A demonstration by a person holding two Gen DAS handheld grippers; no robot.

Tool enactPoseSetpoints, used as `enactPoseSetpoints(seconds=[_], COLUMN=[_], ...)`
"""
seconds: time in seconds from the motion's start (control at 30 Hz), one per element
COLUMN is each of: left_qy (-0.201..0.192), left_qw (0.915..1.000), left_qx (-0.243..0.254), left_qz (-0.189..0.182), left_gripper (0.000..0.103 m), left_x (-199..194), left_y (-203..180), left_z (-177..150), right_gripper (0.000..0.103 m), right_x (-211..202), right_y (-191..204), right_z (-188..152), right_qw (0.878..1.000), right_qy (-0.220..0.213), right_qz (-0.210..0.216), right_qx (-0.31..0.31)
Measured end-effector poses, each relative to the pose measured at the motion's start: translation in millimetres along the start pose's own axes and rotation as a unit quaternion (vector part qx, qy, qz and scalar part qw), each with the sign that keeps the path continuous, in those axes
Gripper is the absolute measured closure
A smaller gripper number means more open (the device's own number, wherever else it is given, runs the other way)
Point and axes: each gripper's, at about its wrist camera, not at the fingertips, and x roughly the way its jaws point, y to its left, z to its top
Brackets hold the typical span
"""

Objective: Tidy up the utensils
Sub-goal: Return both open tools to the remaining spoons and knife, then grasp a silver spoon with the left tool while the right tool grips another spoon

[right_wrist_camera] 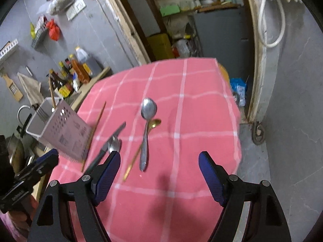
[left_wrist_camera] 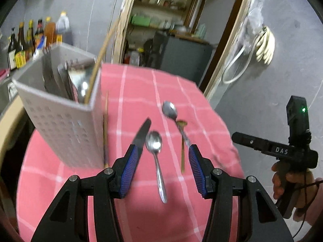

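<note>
Both claws, left (left_wrist_camera: 164,169) and right (right_wrist_camera: 159,179), gape empty above spoons.

My left hand-held gripper (left_wrist_camera: 163,159): black angular arms, ribbed blue pads, silver pivot screws. Right hand-held gripper (right_wrist_camera: 159,175) is built the same; its black body reads "DAS", with a green light lit.

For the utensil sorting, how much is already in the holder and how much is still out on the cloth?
Partly done: the grey holder already has forks, flat metal utensils and a chopstick standing in it. Nothing is in hand; the left gripper and right gripper are both open and empty above the pink cloth. Left: the knife, two steel spoons, a gold spoon and a chopstick.
</note>
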Motion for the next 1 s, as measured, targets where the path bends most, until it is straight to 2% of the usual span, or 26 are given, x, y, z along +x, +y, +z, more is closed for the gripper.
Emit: enactPoseSetpoints(seconds=[0.1,0.17,0.27,0.4,0.57,0.83,1.0], left_qy=[0.029,0.049,0.06,0.055,0.048,0.057,0.067], left_qw=[0.9994,0.9983,0.9967,0.9953,0.9953,0.9966,0.9968], left_qx=[-0.018,-0.029,-0.049,-0.07,-0.067,-0.041,-0.029], left_qz=[0.008,0.016,0.023,0.038,0.049,0.042,0.032], left_gripper=[0.057,0.057,0.057,0.057,0.057,0.057,0.058], left_x=[17.4,30.2,46.6,66.0,83.7,106.8,113.7], left_y=[0.6,2.1,5.6,11.5,13.0,15.9,16.2], left_z=[-5.4,-5.7,-4.1,4.7,15.3,20.5,22.7], right_gripper=[0.031,0.038,0.04,0.044,0.044,0.044,0.052], right_x=[13.4,21.5,40.1,61.6,93.2,148.5,171.4], right_y=[-7.2,-9.9,-13.5,-16.6,-15.9,-19.4,-15.5], right_z=[1.4,4.0,15.2,31.6,56.6,95.3,114.1], right_qw=[1.0,0.999,0.998,0.995,0.989,0.975,0.967], right_qy=[0.024,0.034,0.051,0.062,0.071,0.09,0.103], right_qz=[0.012,0.019,0.038,0.059,0.091,0.15,0.172], right_qx=[-0.007,-0.013,-0.026,-0.051,-0.092,-0.136,-0.157])
